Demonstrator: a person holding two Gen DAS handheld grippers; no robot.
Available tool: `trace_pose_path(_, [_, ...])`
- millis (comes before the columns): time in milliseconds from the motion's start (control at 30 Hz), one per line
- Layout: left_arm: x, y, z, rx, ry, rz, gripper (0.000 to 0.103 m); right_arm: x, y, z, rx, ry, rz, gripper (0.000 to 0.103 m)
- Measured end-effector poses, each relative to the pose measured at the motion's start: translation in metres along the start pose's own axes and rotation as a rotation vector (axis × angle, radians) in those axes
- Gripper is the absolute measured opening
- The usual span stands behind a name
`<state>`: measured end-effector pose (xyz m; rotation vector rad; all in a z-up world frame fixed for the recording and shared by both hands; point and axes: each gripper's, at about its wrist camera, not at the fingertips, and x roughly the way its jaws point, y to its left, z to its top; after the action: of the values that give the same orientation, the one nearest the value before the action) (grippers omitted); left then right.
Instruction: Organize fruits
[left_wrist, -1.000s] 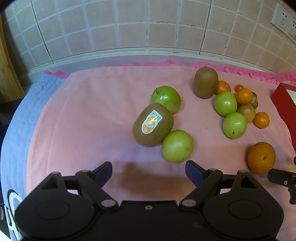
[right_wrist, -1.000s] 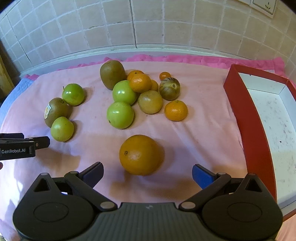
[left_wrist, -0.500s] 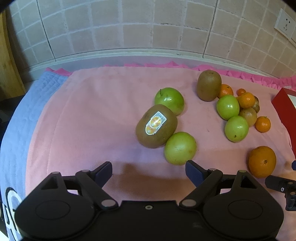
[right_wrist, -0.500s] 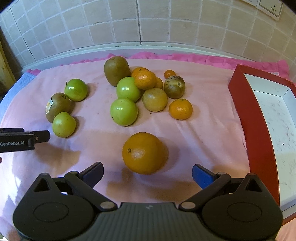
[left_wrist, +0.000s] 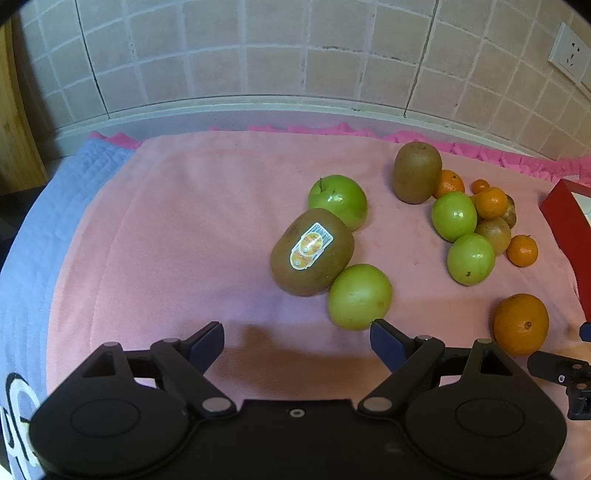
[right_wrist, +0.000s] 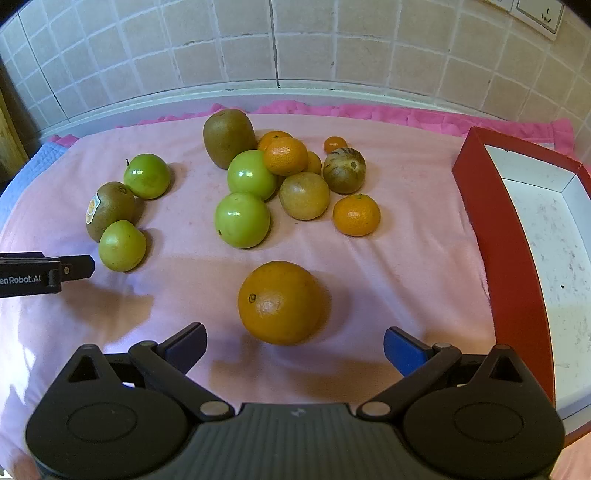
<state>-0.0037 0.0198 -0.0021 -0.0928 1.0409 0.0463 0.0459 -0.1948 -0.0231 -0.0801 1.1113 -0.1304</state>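
Fruits lie on a pink cloth (right_wrist: 406, 258). A large orange (right_wrist: 282, 302) sits just ahead of my open, empty right gripper (right_wrist: 293, 349). A stickered kiwi (left_wrist: 312, 256) lies between two green apples (left_wrist: 360, 295) (left_wrist: 338, 201), ahead and right of my open, empty left gripper (left_wrist: 297, 341). Farther off is a cluster: an upright kiwi (right_wrist: 229, 136), green apples (right_wrist: 251, 173), mandarins (right_wrist: 356, 215) and brownish fruits (right_wrist: 304, 195). A red box with a white inside (right_wrist: 506, 229) stands at the right.
A tiled wall (right_wrist: 295, 48) runs behind the cloth. A blue quilted cloth (left_wrist: 44, 221) lies at the left. The left gripper's finger (right_wrist: 74, 267) shows at the left edge of the right wrist view, close to a green apple.
Both views have shifted slightly; the fruits sit a little farther right in the left wrist view. Both grippers stay open and no fruit has moved.
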Motion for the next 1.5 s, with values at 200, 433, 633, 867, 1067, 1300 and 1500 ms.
trace_pose_path(200, [0.0, 0.005, -0.002, -0.021, -0.01, -0.075, 0.102, 0.001, -0.001, 0.0, -0.021, -0.018, 0.017, 0.103])
trace_pose_path(433, [0.009, 0.01, -0.009, -0.039, 0.005, -0.229, 0.102, 0.025, -0.003, -0.013, -0.112, -0.025, 0.023, 0.103])
trace_pose_path(633, [0.028, 0.0, -0.008, 0.013, 0.014, -0.228, 0.102, 0.055, -0.008, -0.025, -0.132, -0.077, 0.045, 0.103])
trace_pose_path(867, [0.046, -0.004, -0.008, -0.018, -0.05, -0.198, 0.103, 0.061, -0.016, -0.037, -0.144, -0.177, 0.063, 0.103])
trace_pose_path(1067, [0.05, -0.041, -0.02, 0.206, -0.106, -0.038, 0.103, 0.064, -0.015, -0.049, -0.104, -0.316, 0.031, 0.103])
trace_pose_path(1300, [0.047, -0.031, -0.017, 0.099, -0.149, -0.045, 0.084, 0.054, -0.009, -0.038, -0.129, -0.32, 0.062, 0.069])
trace_pose_path(1500, [0.033, -0.018, -0.02, 0.057, -0.205, -0.162, 0.055, 0.043, -0.007, -0.037, -0.117, -0.319, 0.123, 0.059])
